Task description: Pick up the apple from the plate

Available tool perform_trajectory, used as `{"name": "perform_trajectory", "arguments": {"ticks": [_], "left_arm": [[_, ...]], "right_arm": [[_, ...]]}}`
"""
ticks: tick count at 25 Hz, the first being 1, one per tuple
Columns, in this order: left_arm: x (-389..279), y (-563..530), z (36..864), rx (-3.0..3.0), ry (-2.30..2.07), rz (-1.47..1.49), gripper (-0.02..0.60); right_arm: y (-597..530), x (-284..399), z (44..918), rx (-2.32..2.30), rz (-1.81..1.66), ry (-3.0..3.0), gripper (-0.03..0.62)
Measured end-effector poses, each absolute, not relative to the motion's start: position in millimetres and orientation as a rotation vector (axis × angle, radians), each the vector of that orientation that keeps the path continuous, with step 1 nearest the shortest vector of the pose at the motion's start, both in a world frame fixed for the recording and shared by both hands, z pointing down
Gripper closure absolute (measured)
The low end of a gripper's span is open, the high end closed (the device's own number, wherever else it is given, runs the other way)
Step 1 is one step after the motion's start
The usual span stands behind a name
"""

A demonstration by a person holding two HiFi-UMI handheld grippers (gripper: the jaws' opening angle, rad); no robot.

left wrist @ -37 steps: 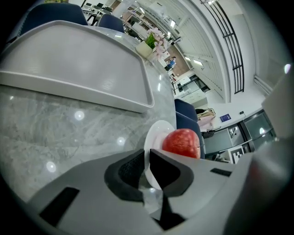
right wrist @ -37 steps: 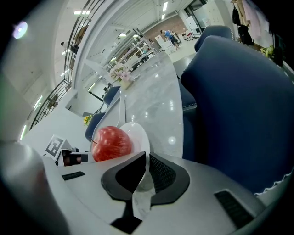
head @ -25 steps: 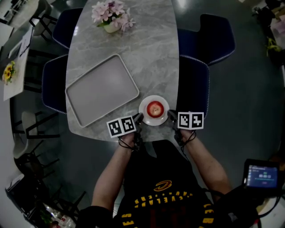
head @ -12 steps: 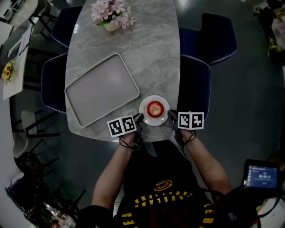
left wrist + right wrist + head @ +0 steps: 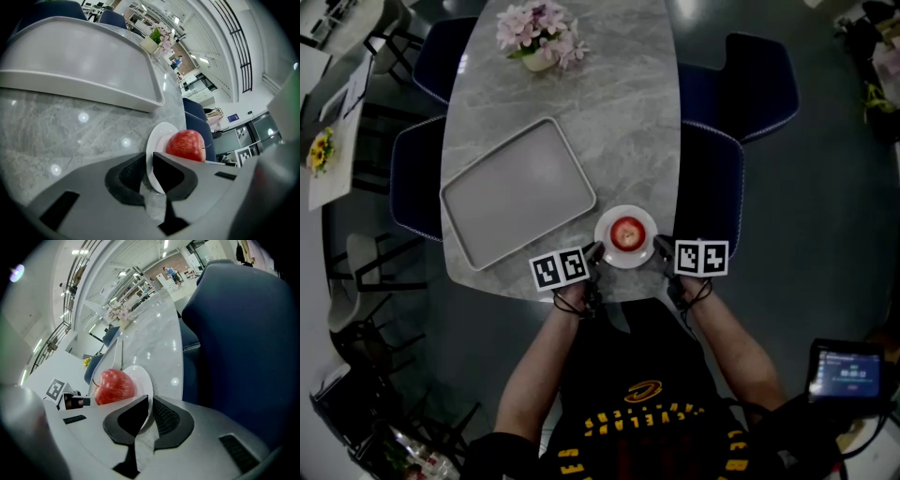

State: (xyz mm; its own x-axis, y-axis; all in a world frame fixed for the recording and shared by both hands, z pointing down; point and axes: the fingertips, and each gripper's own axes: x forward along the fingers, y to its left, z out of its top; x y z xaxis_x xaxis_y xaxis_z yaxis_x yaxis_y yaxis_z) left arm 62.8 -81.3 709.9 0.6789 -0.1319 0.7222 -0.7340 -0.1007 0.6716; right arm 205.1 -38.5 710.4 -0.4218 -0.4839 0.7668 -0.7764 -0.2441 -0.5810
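A red apple [image 5: 625, 232] sits in the middle of a small white plate [image 5: 643, 215] at the near edge of the grey marble table [image 5: 609, 112]. My left gripper [image 5: 596, 250] is at the plate's left side and my right gripper [image 5: 658, 246] at its right side. In the left gripper view the plate's rim [image 5: 157, 140] runs between the jaws of the left gripper [image 5: 150, 165], which is shut on it, with the apple [image 5: 185, 145] just beyond. In the right gripper view the right gripper [image 5: 150, 409] likewise pinches the plate [image 5: 141, 377], beside the apple [image 5: 114, 386].
A large grey tray [image 5: 450, 202] lies left of the plate, seen close in the left gripper view as the tray [image 5: 84, 56]. A pot of pink flowers [image 5: 539, 37] stands at the far end. Blue chairs [image 5: 710, 178] flank the table; one chair [image 5: 243, 333] fills the right gripper view.
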Motion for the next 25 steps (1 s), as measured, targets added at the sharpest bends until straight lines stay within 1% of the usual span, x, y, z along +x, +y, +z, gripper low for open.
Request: {"name": "perform_trajectory", "arguments": {"ticks": [8,17,20,21,25], "left_arm": [[54.6,-86.9,710.4,1.644,-0.748,0.586,0.541],[30.5,-100.2,701.9,1.669,-0.856,0.546,0.541],[28.6,-101.1,680.9,1.715,-0.871,0.496,0.549],[28.7,-98.6,668.6,1.736,-0.865,0.476,0.581],[34.6,-88.5,603.1,1.864,-0.820,0.391,0.581]], "right_arm": [[-44.2,209.0,713.6,1.564,1.717,-1.750,0.557],[-61.3,231.8,693.9,1.666,1.545,-1.800,0.558],[-66.0,233.7,670.4,1.701,1.519,-1.867,0.559],[-64.8,233.2,658.6,1.715,1.509,-1.889,0.581],[-60.5,225.9,597.5,1.769,1.431,-2.017,0.588]]}}
